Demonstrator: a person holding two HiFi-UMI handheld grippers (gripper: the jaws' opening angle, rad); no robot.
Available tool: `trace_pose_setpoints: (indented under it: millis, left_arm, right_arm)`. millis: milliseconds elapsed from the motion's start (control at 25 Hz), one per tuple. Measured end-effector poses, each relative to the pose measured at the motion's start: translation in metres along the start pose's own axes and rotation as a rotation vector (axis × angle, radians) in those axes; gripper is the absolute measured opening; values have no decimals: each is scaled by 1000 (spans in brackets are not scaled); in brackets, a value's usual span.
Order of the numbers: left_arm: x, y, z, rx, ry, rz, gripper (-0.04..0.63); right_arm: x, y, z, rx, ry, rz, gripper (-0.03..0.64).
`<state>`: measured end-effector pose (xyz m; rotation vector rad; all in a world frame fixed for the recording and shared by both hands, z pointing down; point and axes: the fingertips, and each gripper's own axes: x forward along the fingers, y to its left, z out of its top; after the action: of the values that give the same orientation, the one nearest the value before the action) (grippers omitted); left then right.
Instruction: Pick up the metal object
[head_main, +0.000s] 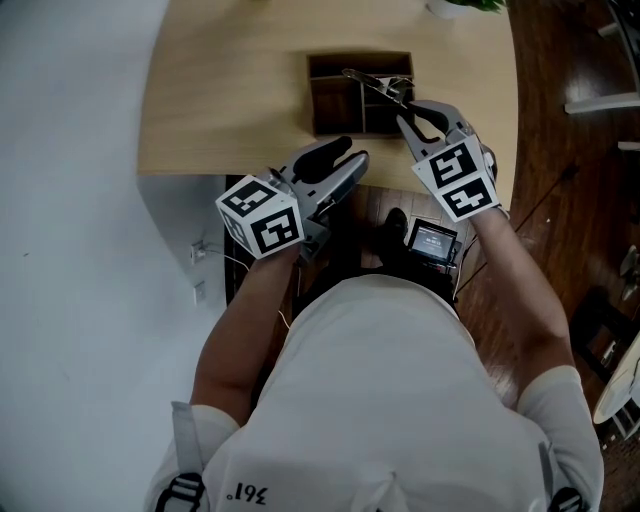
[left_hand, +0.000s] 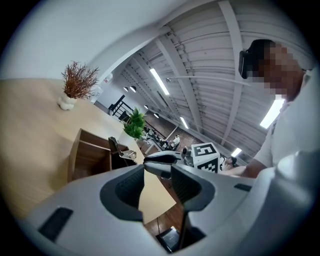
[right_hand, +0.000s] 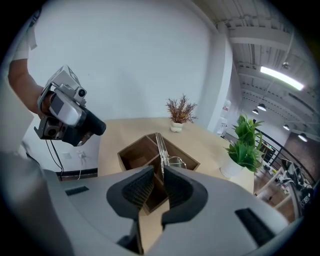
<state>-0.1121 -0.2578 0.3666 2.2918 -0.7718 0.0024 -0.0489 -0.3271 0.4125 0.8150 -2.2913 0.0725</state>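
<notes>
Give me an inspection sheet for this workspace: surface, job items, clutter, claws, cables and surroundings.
Surface: light wooden table, curved along its left edge.
Job's things: metal object, thin and long, reaching over the dark divided wooden box; whether it touches the box is unclear.
Clutter: small dried plant in a white pot; potted green plant towards the table's far end.
Grippers: right claw shut on the metal object; left claw open, nothing between its jaws.
Cables: loose cables by a wall socket below the table's left side.
Surroundings: white wall, wooden floor, small screen device below the table edge.
</notes>
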Motion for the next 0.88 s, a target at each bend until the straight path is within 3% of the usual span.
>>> trace_pose_setpoints:
  millis: [880]
  left_arm:
    - [15,16,-11,-54,41,19,147]
  right_arm:
    - [53,-5,-18,-95,130,-41,38]
